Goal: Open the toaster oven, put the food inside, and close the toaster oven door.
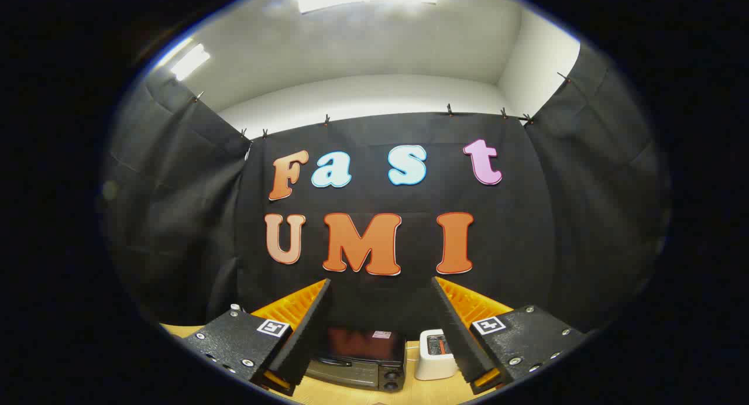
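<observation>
A dark toaster oven (358,359) stands on the wooden table (351,396), low between my two fingers and well beyond them. Its glass door looks shut, with a handle along the lower front and knobs at its right end. My gripper (380,285) is held high above the table and stands open, with nothing between the fingers (307,329). The fingers hide the oven's left corner. I cannot make out any food.
A small white toaster (436,353) sits on the table just right of the oven, partly behind my right finger. Black cloth walls close the booth behind and on both sides.
</observation>
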A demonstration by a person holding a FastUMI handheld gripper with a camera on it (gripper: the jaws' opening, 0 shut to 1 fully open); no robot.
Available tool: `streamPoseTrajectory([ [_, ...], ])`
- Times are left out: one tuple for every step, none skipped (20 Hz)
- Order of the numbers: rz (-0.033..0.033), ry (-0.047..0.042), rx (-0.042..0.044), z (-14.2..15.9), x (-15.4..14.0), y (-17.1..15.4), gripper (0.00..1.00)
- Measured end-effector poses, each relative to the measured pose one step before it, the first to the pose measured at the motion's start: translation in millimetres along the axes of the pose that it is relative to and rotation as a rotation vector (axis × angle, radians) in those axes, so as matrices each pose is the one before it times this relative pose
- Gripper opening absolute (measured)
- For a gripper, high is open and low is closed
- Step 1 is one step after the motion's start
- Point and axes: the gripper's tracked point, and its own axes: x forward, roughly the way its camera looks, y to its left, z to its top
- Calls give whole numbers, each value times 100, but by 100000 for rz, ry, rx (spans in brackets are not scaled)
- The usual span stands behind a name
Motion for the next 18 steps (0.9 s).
streamPoseTrajectory([
  [1476, -120, 108, 255, 52, 498, 98],
  [852, 119, -313, 196, 96, 359, 98],
  [624, -29, -167, 159, 85, 216, 98],
  [628, -142, -33, 203, 93, 178, 98],
  [664, -254, 570, 214, 102, 304, 98],
  [1112, -283, 584, 166, 171, 365, 98],
  [695, -357, 555, 113, 145, 350, 98],
  [569, -302, 161, 137, 139, 211, 98],
  [283, -56, 55, -11, 94, 156, 98],
  [542, 147, 102, -156, 66, 234, 98],
  [985, 265, 77, -111, 116, 426, 98],
  [699, 89, 205, -58, 21, 286, 98],
  [672, 239, -131, -125, 109, 286, 98],
  [35, -22, 6, -33, 142, 171, 98],
  [126, 67, 28, -98, 92, 41, 98],
  [-95, -70, 247, -151, 159, 175, 98],
  [307, 308, 405, -263, -31, 190, 98],
  [611, 516, 524, -424, 191, 385, 98],
])
